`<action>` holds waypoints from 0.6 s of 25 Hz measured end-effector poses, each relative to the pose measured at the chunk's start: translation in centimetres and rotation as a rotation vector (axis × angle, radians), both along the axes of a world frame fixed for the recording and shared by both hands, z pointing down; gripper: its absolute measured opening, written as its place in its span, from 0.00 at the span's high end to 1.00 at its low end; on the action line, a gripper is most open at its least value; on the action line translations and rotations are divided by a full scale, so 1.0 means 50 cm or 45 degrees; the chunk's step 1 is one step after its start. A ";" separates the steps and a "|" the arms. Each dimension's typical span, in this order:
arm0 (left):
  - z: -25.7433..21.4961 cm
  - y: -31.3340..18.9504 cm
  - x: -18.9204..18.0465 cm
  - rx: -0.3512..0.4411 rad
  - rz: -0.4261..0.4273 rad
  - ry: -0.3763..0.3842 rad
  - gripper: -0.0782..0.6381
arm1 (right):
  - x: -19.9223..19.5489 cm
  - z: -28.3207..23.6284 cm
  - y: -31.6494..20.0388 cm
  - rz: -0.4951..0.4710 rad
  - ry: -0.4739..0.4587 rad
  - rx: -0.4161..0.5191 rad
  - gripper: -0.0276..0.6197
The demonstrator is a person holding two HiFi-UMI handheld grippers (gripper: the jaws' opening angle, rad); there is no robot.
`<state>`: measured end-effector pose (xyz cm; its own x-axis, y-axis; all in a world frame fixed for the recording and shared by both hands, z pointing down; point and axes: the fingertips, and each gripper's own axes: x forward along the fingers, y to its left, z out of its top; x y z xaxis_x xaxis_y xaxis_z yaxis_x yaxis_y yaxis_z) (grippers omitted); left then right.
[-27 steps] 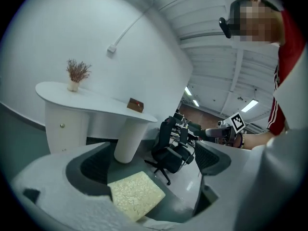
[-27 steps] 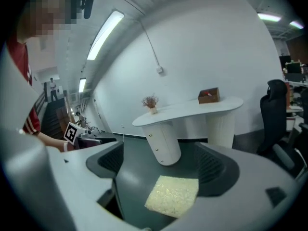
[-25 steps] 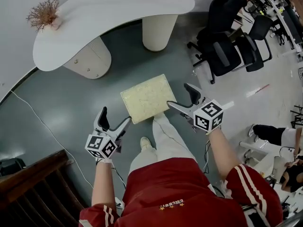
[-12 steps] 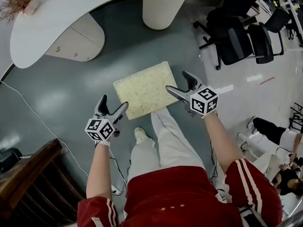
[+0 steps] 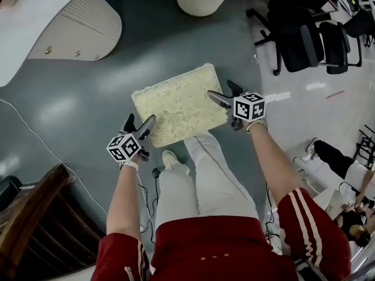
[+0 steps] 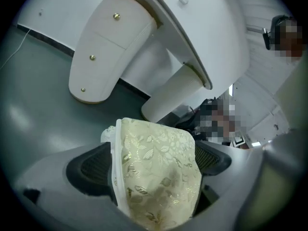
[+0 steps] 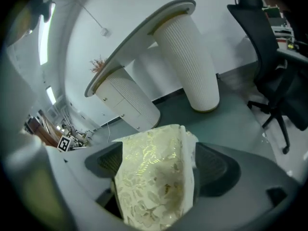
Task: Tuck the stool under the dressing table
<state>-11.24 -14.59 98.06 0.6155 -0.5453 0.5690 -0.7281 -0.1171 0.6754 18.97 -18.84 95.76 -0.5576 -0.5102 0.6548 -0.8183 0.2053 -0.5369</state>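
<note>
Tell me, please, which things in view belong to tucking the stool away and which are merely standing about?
Belongs to the job:
stool, gripped at opposite edges by the left gripper and right gripper
dressing table

Standing about:
black office chairs
dark wooden furniture

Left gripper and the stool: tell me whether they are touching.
Touching. The left gripper view shows the left gripper with the stool between its fingers, the cream patterned cushion edge pressed against both.
</note>
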 end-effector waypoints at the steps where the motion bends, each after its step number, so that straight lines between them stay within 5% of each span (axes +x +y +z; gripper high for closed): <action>1: 0.023 0.003 -0.002 -0.014 -0.013 0.012 0.13 | 0.001 0.024 0.001 0.004 -0.013 -0.015 0.24; 6: 0.106 0.028 -0.001 -0.103 0.007 -0.009 0.13 | 0.002 0.116 0.017 -0.020 -0.058 -0.106 0.24; 11: 0.119 0.042 0.041 -0.140 0.037 0.117 0.13 | -0.018 0.136 0.031 0.034 -0.267 -0.185 0.27; 15: 0.130 0.030 0.053 -0.177 -0.050 0.111 0.15 | -0.026 0.138 0.027 0.035 -0.322 -0.207 0.30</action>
<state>-8.59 -13.11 104.57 0.6457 -0.4894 0.5861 -0.6681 0.0095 0.7440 17.66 -17.51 102.68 -0.7008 -0.4273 0.5713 -0.6584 0.0791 -0.7485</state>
